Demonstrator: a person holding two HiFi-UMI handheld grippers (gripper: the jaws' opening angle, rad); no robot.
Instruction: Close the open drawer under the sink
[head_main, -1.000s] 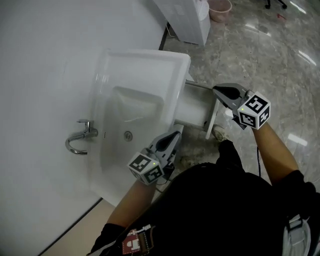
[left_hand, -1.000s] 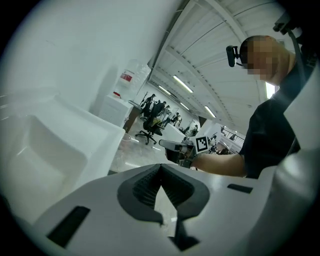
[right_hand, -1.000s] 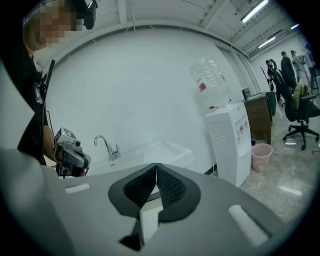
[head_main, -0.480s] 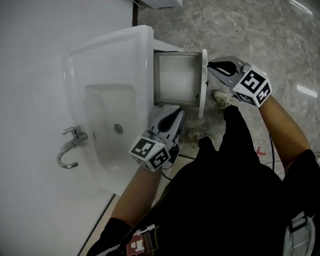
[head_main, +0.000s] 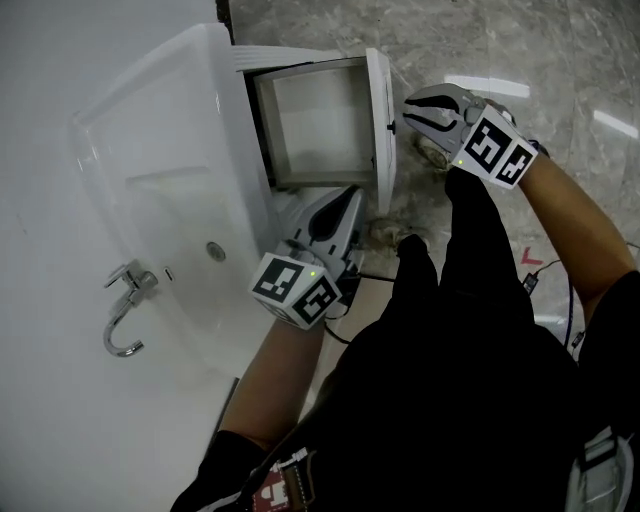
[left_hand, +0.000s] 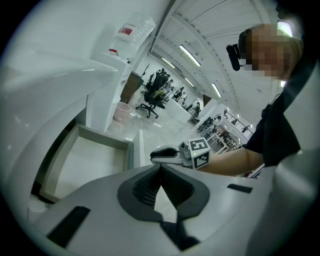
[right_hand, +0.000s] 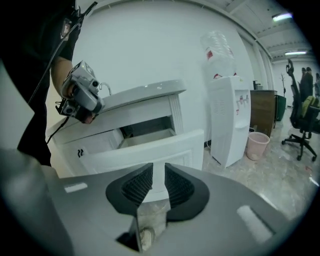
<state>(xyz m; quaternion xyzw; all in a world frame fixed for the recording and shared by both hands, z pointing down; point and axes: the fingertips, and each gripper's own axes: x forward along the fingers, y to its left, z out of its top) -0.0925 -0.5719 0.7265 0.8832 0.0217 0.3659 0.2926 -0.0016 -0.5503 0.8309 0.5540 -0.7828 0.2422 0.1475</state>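
The drawer (head_main: 315, 125) stands pulled out to the right from under the sink (head_main: 225, 140). Its tray is open to view and holds nothing. The drawer front (head_main: 379, 120) forms the right end of the drawer and runs from far to near.

The right gripper (head_main: 412, 112) lies just right of the drawer front's outer face, toward its far end, with its tips pointing at the panel. Its jaws have just been opening and now stand a narrow gap apart. Nothing is between the pads, and the white panel shows through the gap beyond the tips. Contact with the panel cannot be told.

The left gripper (head_main: 350, 195) lies at the drawer's near side, close to the near corner of the drawer front. Its jaw tips are together and it holds nothing.

The sink rim overhangs the left end of the drawer. The faucet (head_main: 122, 305) sits at the sink's near left. To the right of the drawer front, the marble floor (head_main: 480, 50) is open. The person's dark-clothed legs stand near, just beside the panel's near end. A water dispenser (right_hand: 230, 120) and a pink bin (right_hand: 258, 145) stand beyond the far side of the sink, well apart from the drawer.
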